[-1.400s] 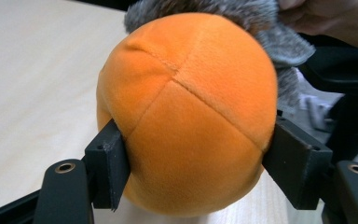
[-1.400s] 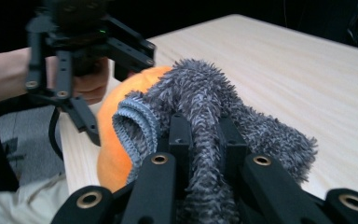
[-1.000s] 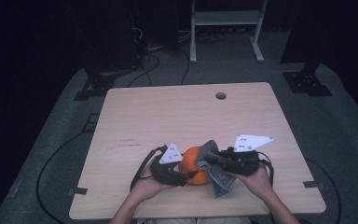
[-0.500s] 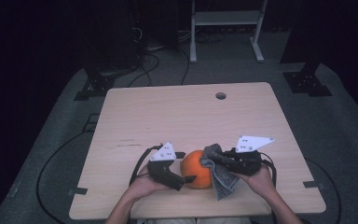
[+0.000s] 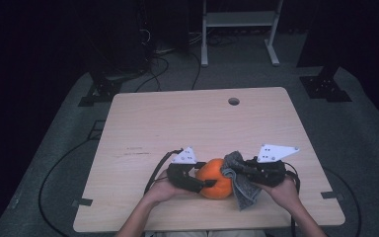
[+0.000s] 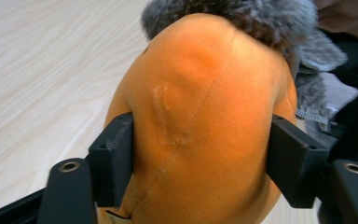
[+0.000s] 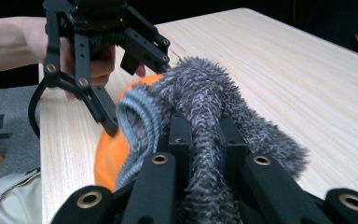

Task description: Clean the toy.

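Worktop: pale wood, with a round cable hole near its far edge. All activity sits at the near edge, about midway along it.

Orange plush ball: soft, stitched seam visible in the left gripper view, resting on the worktop between the two hands. A small label shows at its lower end in the left gripper view. It touches the grey cloth on its right side.

Grey cloth: fuzzy, towel-like, with a stitched hem. It is draped against the upper right part of the ball and hangs down toward the near edge of the worktop. In the right gripper view it is bunched into a ridge running away from the camera.

Left tongs: held in the person's left hand, approaching the ball from its left. The two black jaws press into opposite flanks of the orange plush ball and dent the fabric slightly; the grip is firm on the ball.

Right tongs: held in the person's right hand, just right of the ball. The jaws stand close together with a fold of the grey cloth pinched between them.

Grey three-cornered plates top both grippers in the high view. The two grippers are near each other, apart only by the ball and cloth.
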A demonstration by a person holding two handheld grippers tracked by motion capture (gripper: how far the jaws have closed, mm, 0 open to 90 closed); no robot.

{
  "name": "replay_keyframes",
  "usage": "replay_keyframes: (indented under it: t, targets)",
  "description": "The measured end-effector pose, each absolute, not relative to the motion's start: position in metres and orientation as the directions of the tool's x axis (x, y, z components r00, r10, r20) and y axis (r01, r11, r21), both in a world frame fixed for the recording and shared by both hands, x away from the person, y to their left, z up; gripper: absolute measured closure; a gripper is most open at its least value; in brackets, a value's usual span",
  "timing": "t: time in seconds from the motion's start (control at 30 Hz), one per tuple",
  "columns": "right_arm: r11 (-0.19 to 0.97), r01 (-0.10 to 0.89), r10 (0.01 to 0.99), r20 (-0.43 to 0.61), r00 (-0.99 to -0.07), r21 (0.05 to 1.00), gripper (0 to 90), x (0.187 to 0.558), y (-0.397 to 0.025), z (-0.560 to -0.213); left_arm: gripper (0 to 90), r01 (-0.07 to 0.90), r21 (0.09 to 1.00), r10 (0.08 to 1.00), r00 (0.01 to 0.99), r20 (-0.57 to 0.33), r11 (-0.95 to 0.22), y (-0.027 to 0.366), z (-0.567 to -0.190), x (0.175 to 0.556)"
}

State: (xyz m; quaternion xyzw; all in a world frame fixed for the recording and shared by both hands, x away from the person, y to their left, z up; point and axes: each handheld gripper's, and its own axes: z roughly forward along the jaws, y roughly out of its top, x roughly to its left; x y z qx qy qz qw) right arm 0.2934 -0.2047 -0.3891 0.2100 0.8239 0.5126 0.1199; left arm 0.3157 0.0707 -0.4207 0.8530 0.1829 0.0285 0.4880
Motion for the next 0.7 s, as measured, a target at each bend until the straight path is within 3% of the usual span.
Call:
replay_keyframes:
  t: [0.27,0.37,0.7]
  targets:
    - [0.423,0.147,0.416,-0.047,-0.908,0.894,79.6,0.289,-0.183,-0.369,33.5,0.232,0.814,0.382,0.924,-0.013,-0.533,0.044,-0.411,0.298]
    - [0.438,0.166,0.430,-0.044,-0.902,0.883,79.7,0.298,-0.180,-0.368,34.5,0.191,0.802,0.362,0.931,0.034,-0.565,0.037,-0.409,0.291]
    - [0.367,0.263,0.502,0.048,-0.864,0.892,79.7,0.302,-0.223,-0.390,35.1,0.262,0.837,0.388,0.919,-0.064,-0.481,0.053,-0.415,0.298]
